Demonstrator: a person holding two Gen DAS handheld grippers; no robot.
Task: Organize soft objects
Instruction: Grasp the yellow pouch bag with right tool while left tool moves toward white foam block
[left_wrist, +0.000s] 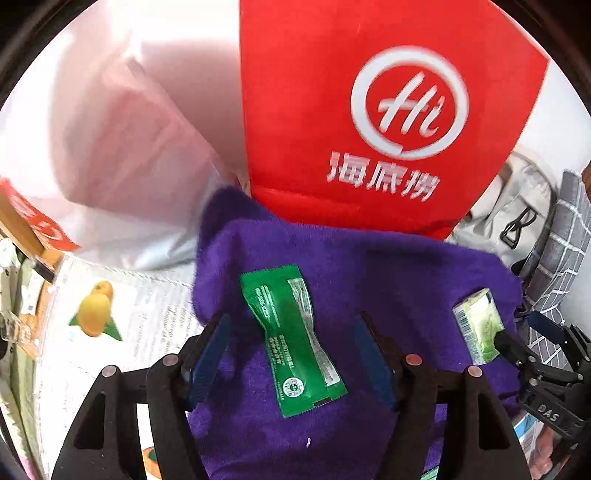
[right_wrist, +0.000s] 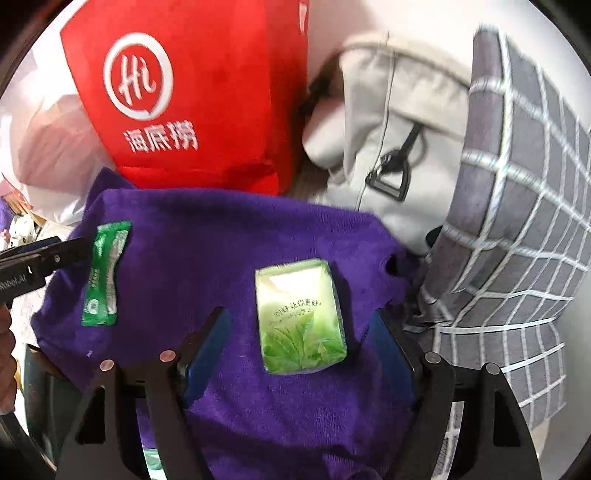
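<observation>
A purple towel (left_wrist: 388, 266) (right_wrist: 192, 251) lies spread out below both grippers. On its left part rests a green sachet (left_wrist: 295, 339) (right_wrist: 105, 273). My left gripper (left_wrist: 291, 325) stands open above it, with the sachet between its blue pads but untouched. A light green tissue pack (right_wrist: 299, 314) (left_wrist: 478, 328) lies on the towel's right part. My right gripper (right_wrist: 301, 317) is open around the pack, its pads apart from the pack's sides. In the left wrist view the right gripper (left_wrist: 524, 332) shows at the right edge, beside the pack.
A red bag (left_wrist: 369, 110) (right_wrist: 192, 92) with a white logo stands behind the towel. A white plastic bag (left_wrist: 110, 129) lies to its left. A light grey backpack (right_wrist: 388, 129) and a grey checked cushion (right_wrist: 517, 184) crowd the right. A printed sheet (left_wrist: 110, 314) lies at the left.
</observation>
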